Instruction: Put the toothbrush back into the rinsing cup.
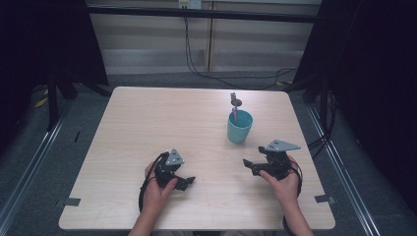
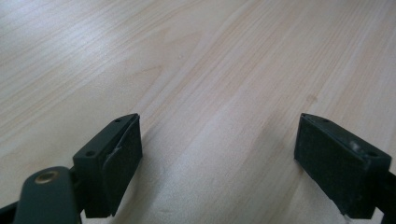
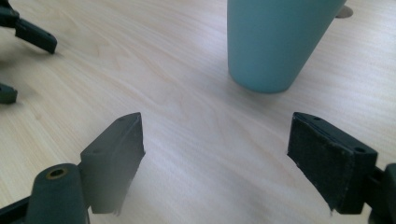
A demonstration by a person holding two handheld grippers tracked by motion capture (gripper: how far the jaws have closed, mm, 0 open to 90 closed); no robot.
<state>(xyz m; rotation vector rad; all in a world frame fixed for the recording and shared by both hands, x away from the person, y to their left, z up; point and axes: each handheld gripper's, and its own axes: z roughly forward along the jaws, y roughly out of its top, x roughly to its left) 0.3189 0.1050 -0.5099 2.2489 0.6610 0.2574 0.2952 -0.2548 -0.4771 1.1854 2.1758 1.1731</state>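
Observation:
A teal cup [image 1: 240, 127] stands upright on the right half of the light wood table [image 1: 147, 128], with a thin pink-handled stick [image 1: 234, 112] leaning out of it toward the back. In the right gripper view the cup [image 3: 275, 42] is ahead and to the right of the jaws. My right gripper [image 1: 249, 164] is held low near the front right, short of the cup, open with only bare table between its pads [image 3: 327, 158]. My left gripper [image 1: 186, 181] rests near the front left, open and with nothing in it [image 2: 219, 154]. Its jaw tips [image 3: 32, 35] appear at the right gripper view's upper left.
Black cables [image 1: 196, 64] trail across the floor behind the table. Dark curtains hang on both sides. Tape marks [image 1: 71, 201] sit by the table's front corners. Bare wood lies between the two grippers and across the table's left and far parts.

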